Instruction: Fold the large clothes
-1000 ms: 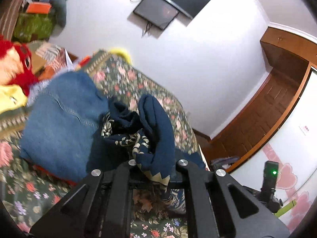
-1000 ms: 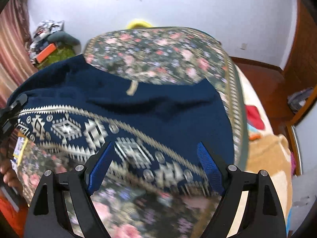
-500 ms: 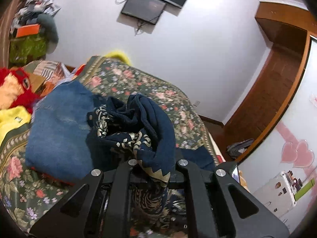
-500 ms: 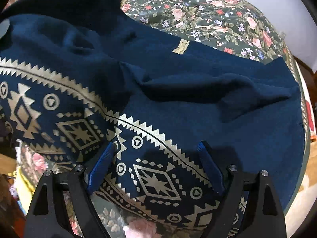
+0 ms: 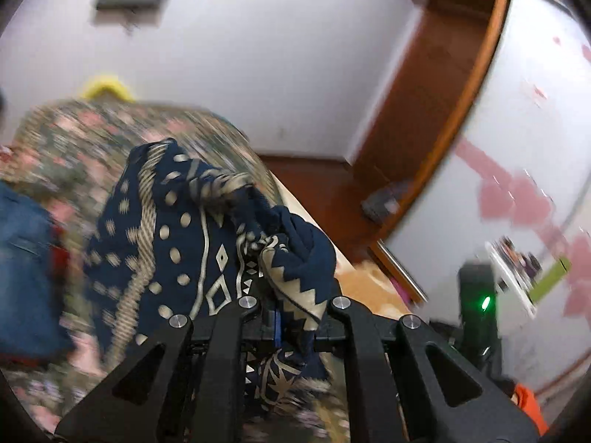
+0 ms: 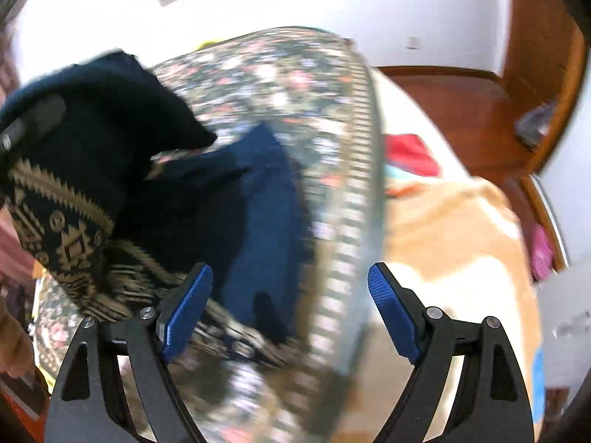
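— Fingers first: what does each hold?

— My left gripper (image 5: 291, 317) is clenched on a bunched fold of the navy patterned garment (image 5: 207, 236); cloth spills out between the fingers and drapes down onto the floral bedspread (image 5: 74, 136). My right gripper (image 6: 290, 310) is spread wide, blue pads (image 6: 188, 310) bare, gripping nothing.

— Where does the garment lie?

— Heaped on the bed's left side in the right view (image 6: 122, 170), one plain navy flap reaching toward the bedspread's striped border (image 6: 354, 192). Both views are blurred.

— Anything beside it?

— Folded blue jeans (image 5: 22, 265) at far left.
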Demonstrator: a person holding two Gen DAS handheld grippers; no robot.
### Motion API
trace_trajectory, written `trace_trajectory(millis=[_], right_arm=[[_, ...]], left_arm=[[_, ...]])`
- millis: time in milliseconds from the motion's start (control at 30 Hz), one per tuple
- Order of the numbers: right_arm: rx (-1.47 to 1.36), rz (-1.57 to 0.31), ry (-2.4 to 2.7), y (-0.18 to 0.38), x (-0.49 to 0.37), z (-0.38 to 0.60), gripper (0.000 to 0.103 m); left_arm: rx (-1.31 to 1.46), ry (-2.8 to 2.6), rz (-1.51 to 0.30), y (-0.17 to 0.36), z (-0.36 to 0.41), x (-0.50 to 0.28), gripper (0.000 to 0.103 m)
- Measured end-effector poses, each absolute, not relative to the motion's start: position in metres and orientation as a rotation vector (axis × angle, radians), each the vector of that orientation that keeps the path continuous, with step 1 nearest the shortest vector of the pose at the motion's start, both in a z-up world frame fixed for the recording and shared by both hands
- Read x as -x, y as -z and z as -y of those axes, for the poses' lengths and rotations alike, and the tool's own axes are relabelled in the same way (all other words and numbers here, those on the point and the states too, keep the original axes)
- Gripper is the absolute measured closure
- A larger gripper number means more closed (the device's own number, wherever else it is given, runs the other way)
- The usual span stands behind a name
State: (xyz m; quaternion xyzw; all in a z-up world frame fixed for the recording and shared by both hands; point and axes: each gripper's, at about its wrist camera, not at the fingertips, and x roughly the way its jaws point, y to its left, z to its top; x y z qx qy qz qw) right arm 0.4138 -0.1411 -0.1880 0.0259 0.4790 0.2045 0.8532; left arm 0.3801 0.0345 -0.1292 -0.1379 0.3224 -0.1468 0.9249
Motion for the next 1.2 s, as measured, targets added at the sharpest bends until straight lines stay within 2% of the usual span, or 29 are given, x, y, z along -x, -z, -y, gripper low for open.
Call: trace_trajectory(millis=[167, 267, 300, 367, 400, 467, 533, 700, 900, 1133, 1200], right_arm=[[-0.098, -1.038, -0.367, 0.200, -0.410, 0.185, 0.019], [-0.105, -1.043, -0.350, 0.202, -0.407, 0.196, 0.019], [-0.107, -1.041, -0.349, 0.201, -0.403, 0.199, 0.019], [-0.110, -1.033, -0.351, 0.199, -0.402, 0.202, 0.019], [-0.110, -1.030, -0.355, 0.196, -0.399, 0.203, 0.019], [-0.114, -1.018, -0.369, 0.192, -0.399, 0.200, 0.019], [-0.121, -1.002, -0.388, 0.187, -0.400, 0.196, 0.019], [-0.133, -0.956, -0.474, 0.169, -0.396, 0.175, 0.019], [-0.138, -0.966, -0.587, 0.168, -0.404, 0.134, 0.019], [-0.104, -1.078, -0.582, 0.210, -0.430, 0.093, 0.019], [-0.086, -1.112, -0.577, 0.225, -0.434, 0.089, 0.019]], left_arm=[[0.147, 0.380, -0.898, 0.201, 0.022, -0.393, 0.095], [0.117, 0.382, -0.983, 0.228, 0.030, -0.392, 0.095], [0.105, 0.385, -0.995, 0.230, 0.029, -0.391, 0.092], [0.073, 0.401, -0.990, 0.224, 0.034, -0.384, 0.084], [0.053, 0.414, -0.986, 0.217, 0.036, -0.379, 0.075], [0.034, 0.458, -0.988, 0.202, 0.038, -0.371, 0.064], [0.008, 0.464, -0.971, 0.183, 0.040, -0.361, 0.061], [-0.006, 0.357, -0.857, 0.149, 0.013, -0.331, 0.044], [0.002, 0.131, -0.791, 0.140, -0.053, -0.320, 0.036], [0.177, 0.062, -0.953, 0.192, -0.110, -0.335, 0.036], [0.182, 0.083, -0.984, 0.211, -0.108, -0.337, 0.032]])
